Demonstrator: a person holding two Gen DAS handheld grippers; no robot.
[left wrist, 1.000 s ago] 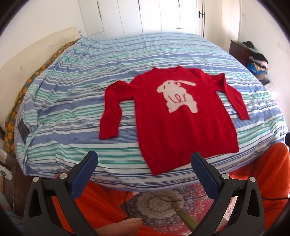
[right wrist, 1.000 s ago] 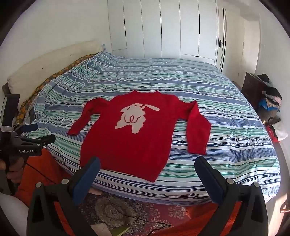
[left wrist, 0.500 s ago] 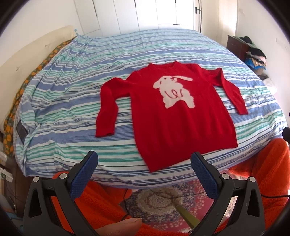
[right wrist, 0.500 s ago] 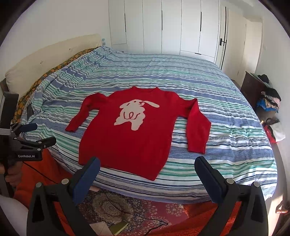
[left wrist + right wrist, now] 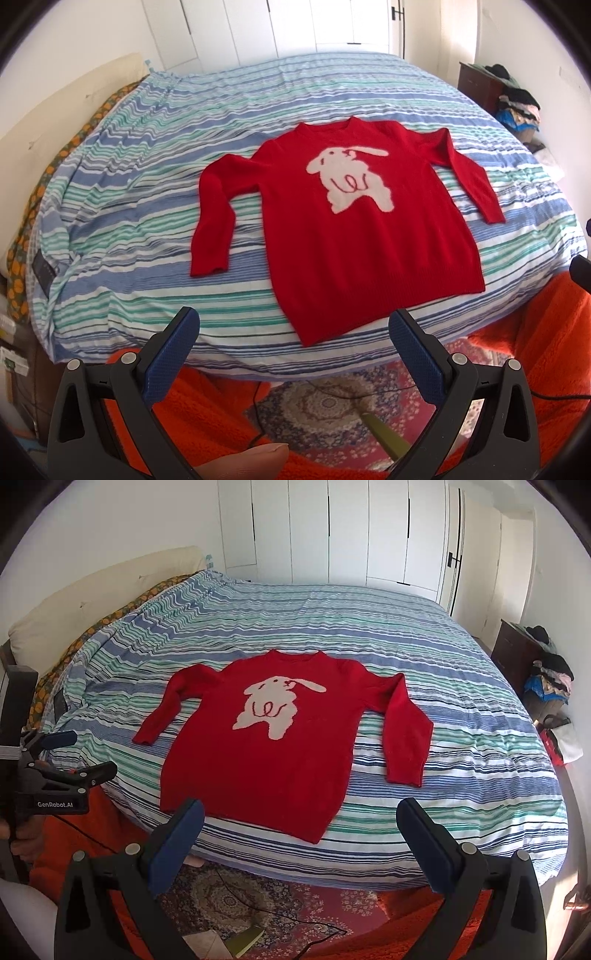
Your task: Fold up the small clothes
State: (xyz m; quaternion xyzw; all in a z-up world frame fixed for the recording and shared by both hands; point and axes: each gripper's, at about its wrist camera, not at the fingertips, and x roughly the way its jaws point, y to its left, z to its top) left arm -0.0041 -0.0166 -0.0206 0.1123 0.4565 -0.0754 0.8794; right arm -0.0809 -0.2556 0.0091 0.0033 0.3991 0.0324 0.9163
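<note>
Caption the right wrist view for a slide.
Open right gripper faces a red sweater laid flat, sleeves spread, on a striped bed; left gripper at left edge.

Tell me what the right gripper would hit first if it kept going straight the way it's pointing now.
Probably the red sweater spread flat on the striped bed. The open right gripper points toward its hem, with nothing showing between. Depth is hard to judge; it might meet the bed's near edge first.

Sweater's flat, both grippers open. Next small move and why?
Probably bring the left gripper forward and down to the left sleeve cuff. The red sweater lies spread face-up on the striped bed, unfolded, and both grippers hang open short of the bed edge, holding nothing.
</note>
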